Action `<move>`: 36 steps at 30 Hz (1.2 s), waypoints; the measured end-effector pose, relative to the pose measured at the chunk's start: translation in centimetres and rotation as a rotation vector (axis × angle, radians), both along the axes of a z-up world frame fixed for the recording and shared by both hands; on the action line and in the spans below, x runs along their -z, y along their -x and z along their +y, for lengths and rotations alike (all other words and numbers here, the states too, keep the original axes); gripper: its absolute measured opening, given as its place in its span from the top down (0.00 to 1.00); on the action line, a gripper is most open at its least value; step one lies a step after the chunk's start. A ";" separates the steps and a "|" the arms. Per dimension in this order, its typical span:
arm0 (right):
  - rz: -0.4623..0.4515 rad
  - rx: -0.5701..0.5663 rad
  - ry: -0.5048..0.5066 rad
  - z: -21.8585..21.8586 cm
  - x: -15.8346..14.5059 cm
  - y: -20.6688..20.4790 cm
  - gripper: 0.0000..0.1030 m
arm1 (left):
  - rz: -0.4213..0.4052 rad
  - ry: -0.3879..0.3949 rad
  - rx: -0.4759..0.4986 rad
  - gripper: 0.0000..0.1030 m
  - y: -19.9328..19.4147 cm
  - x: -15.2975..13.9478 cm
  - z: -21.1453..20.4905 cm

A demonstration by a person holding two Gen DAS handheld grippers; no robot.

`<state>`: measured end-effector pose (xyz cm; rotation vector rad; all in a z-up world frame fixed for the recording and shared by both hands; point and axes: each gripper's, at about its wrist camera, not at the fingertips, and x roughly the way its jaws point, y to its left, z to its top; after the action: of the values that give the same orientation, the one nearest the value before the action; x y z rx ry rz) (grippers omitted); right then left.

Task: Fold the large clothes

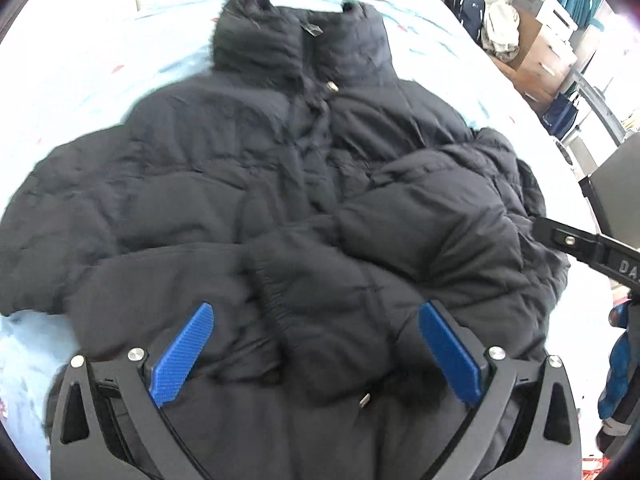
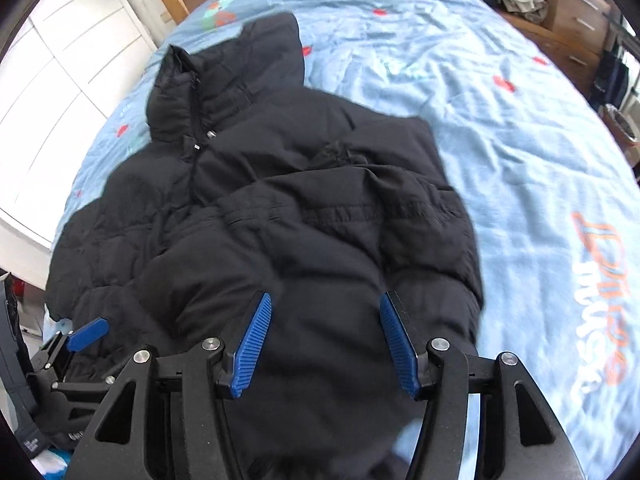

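Black padding: the coat (image 1: pixel 248 184) lies front-up on the bed (image 2: pixel 520 128), collar toward the headboard, hem nearest both claws; one sleeve (image 1: pixel 420 216) is already laid across the chest.
Step in hand: judged to be taking the hem end so as to fold the bottom up toward the collar.
How to do it well: bite deep into the puffy hem with both claws level with each other, so the thick fill does not slip out; lift the two corners together and carry them in one even sweep, keeping the folded sleeve trapped inside.
Risk: the slick shell may slide and the fold spring back open.
Left claw (image 1: pixel 316 344): fingers wide apart, coat fabric lying between them, pads (image 1: pixel 182 354) not pressing on it.
Right claw (image 2: pixel 324 340): fingers about half apart, straddling a bulge of coat; no clamp visible, pads (image 2: pixel 252 344) clear of the cloth.
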<state>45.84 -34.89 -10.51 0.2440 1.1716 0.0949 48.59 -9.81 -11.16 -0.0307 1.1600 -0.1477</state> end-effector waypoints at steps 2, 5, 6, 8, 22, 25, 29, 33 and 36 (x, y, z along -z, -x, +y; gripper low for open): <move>-0.013 0.021 -0.004 0.4 -1.6 1.2 0.45 | 0.003 0.028 -0.011 0.00 1.1 -1.5 2.3; -0.041 0.041 -0.001 1.6 -4.5 3.0 0.45 | 0.012 0.066 -0.046 0.00 2.7 -3.1 6.8; -0.052 0.044 0.000 2.0 -5.5 3.6 0.45 | 0.016 0.086 -0.068 0.00 3.2 -3.5 8.8; -0.071 0.044 0.003 2.7 -7.0 4.6 0.44 | 0.027 0.118 -0.132 0.00 3.9 -3.7 13.0; -0.065 0.077 0.037 10.5 -10.3 6.3 0.44 | 0.086 0.438 -0.759 0.00 6.3 6.9 46.6; -0.044 0.084 0.056 12.0 -10.2 7.1 0.44 | 0.081 0.514 -0.817 0.01 5.7 9.1 50.6; -0.026 0.113 0.076 13.0 -10.6 8.0 0.44 | 0.076 0.638 -0.848 0.02 5.1 11.1 53.2; -0.015 0.150 0.113 13.7 -12.2 9.6 0.44 | 0.074 0.746 -0.871 0.16 4.6 12.3 55.1; -0.016 0.164 0.147 14.0 -14.1 10.8 0.44 | 0.077 0.824 -0.893 0.42 4.9 12.6 55.8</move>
<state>35.01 -20.89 3.55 0.2081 1.1324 -0.1328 43.70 45.97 -23.72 -1.2685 0.9988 0.1814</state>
